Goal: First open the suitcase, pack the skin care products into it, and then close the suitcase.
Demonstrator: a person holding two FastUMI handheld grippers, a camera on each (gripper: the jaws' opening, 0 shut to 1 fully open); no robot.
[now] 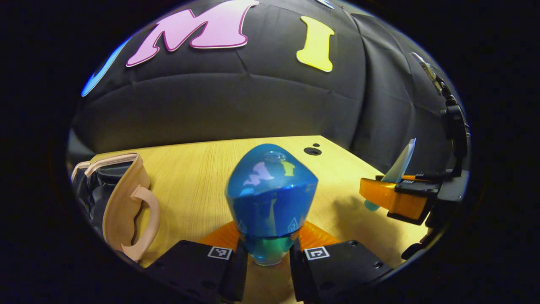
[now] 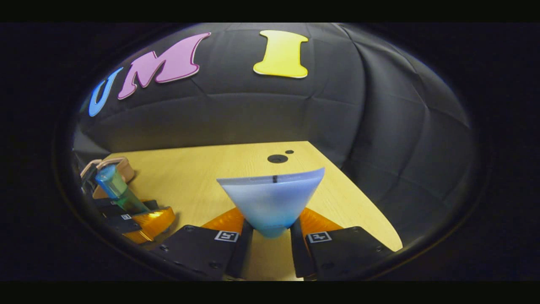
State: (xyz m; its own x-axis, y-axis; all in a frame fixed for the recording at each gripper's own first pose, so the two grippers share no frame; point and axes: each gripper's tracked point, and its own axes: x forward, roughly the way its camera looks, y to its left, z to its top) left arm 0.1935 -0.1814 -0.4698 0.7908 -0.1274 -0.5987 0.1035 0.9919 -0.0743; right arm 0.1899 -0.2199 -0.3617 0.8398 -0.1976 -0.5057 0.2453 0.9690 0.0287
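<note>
My left claw [image 1: 265,253] grips a glossy blue bottle [image 1: 270,198] low on its body; the hard, slick surface could slip, so I squeeze firmly. My right claw [image 2: 272,236] pinches a soft, light tube [image 2: 272,198] near its narrow end. The open suitcase [image 1: 122,202] sits on the counter [image 1: 198,169], left of my left claw.
</note>
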